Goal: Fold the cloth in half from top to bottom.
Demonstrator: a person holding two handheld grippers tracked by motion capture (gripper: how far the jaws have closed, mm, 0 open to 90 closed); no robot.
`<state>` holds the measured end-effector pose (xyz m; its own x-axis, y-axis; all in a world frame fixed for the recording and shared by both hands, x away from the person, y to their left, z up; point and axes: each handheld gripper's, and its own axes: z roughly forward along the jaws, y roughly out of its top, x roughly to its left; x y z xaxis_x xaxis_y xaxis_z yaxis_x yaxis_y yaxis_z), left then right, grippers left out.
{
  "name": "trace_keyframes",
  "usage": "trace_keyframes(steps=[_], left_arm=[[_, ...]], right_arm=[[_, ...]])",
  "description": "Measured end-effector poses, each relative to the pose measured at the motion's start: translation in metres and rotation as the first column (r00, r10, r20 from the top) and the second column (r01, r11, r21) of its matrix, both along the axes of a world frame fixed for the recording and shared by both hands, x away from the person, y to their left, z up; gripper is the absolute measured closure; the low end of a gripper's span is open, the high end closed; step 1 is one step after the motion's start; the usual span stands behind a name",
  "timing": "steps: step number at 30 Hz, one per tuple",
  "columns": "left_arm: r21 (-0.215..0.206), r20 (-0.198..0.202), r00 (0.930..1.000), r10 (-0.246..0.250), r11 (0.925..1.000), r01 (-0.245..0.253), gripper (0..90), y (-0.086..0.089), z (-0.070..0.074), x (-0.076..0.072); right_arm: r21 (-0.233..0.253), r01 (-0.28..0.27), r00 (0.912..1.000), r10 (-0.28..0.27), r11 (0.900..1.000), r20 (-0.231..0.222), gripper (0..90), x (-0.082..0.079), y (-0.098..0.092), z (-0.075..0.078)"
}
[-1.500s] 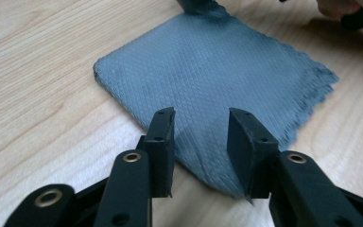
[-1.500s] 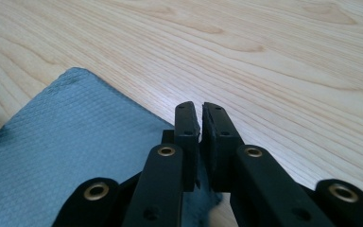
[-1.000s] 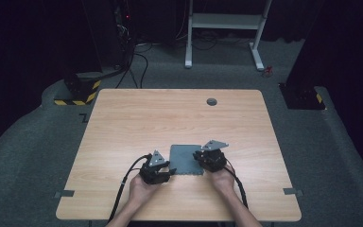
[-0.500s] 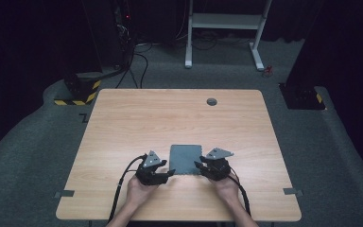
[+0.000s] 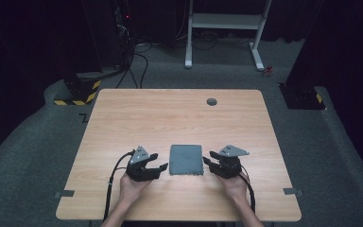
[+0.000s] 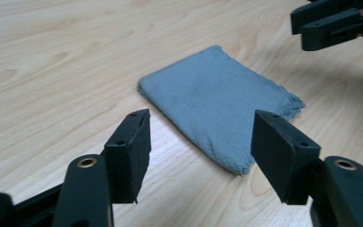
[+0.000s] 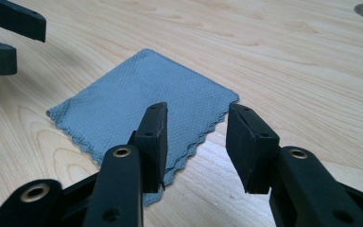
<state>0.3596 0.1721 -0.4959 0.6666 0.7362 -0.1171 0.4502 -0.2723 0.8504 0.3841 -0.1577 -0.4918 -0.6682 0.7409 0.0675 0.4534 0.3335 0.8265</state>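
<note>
A grey cloth (image 5: pixel 186 159), folded into a small rectangle, lies flat on the wooden table (image 5: pixel 170 118) near the front edge. My left gripper (image 5: pixel 161 168) rests just left of it, held in a hand, jaws open and empty. My right gripper (image 5: pixel 207 161) rests just right of it, also open and empty. In the left gripper view the cloth (image 6: pixel 217 101) lies beyond the wide-open left gripper (image 6: pixel 202 117), with the right gripper (image 6: pixel 335 23) at the far side. In the right gripper view the right gripper (image 7: pixel 197 108) stands over the cloth's (image 7: pixel 137 99) scalloped edge, not touching it.
A round grey cable hole (image 5: pixel 211 101) sits at the table's far side. Cables trail from both grippers back over the front edge. On the dark floor beyond the table stand a white frame (image 5: pixel 227 28) and black bases with yellow stripes (image 5: pixel 78 90).
Both grippers have drawn away sideways from the cloth's near corners and now stand apart from it, open. The cloth stays flat in place.
</note>
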Motion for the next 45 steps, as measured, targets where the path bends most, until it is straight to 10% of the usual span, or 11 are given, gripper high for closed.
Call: trace_keyframes(steps=[45], left_arm=[[-0.047,-0.008,0.9871,0.16,0.986,-0.16,34.9,0.065,0.001,-0.012]], right_arm=[[0.074,0.131,0.9907,-0.133,0.989,0.029,55.2,-0.02,-0.069,0.007]])
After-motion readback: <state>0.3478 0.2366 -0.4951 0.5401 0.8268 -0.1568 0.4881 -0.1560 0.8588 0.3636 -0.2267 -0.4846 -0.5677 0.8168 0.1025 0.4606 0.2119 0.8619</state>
